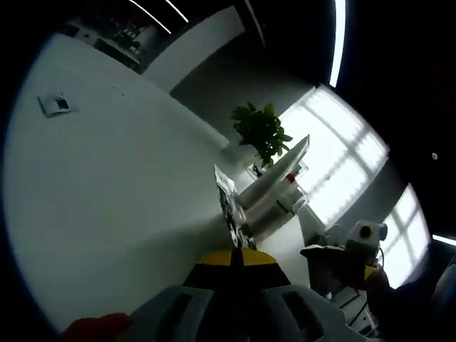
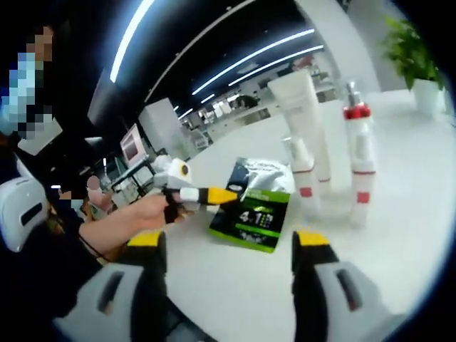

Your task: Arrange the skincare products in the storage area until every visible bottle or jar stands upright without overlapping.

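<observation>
On a white table, I held my right gripper with its yellow-tipped jaws wide apart and nothing between them, facing a small group of skincare products. A tall white tube stood on its cap at the back, a white spray bottle with a red collar stood to one side of it, and a shorter white bottle stood just in front of the tube. All three looked upright. A green-and-white sachet lay flat on the table near them, and my left gripper reached in with its yellow tips at the sachet's upper edge.

In the left gripper view, the jaws of that gripper appeared drawn together, with the sachet's edge rising right ahead of them; I could not tell whether they had actually pinched it. A potted plant stood beyond the bottles by the window.

The sachet seemed the one item not standing. To do that well, I judged I should grip its top edge squarely, lift slowly and keep it well clear of the bottles, which looked easy to topple.
</observation>
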Action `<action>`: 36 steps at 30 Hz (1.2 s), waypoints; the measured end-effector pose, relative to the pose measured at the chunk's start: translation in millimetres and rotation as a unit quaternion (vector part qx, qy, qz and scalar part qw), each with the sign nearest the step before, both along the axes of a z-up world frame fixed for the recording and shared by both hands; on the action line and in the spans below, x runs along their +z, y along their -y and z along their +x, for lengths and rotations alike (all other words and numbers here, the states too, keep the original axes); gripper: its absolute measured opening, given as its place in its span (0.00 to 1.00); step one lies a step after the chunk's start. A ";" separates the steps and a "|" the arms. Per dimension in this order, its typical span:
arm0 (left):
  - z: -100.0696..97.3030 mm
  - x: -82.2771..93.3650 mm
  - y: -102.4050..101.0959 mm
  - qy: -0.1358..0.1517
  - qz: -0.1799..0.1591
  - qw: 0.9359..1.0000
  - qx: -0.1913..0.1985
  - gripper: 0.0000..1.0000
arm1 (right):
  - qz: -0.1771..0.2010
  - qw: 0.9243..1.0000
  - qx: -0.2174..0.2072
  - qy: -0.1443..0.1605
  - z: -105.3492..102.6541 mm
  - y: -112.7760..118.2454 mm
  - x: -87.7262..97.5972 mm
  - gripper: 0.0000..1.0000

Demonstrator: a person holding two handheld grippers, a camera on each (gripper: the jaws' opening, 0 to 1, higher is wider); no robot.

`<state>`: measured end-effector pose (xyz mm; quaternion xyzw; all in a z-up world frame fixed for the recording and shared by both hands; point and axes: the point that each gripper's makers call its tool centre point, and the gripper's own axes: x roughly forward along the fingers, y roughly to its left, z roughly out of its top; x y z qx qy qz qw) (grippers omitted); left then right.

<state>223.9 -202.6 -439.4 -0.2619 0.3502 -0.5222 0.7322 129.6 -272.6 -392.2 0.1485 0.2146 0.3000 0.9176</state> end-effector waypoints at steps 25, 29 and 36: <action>11.5 -18.7 2.0 0.091 0.090 0.992 -0.001 0.07 | 0.004 1.000 0.003 0.002 -1.9 3.2 -5.0 0.68; 13.7 -18.8 1.1 0.099 0.095 0.991 0.000 0.09 | 0.004 1.000 0.002 0.000 -3.0 4.0 -6.1 0.68; 12.4 -23.7 -0.7 0.108 0.112 0.988 -0.005 0.17 | 0.005 1.000 0.000 -0.002 -3.4 4.9 -7.0 0.67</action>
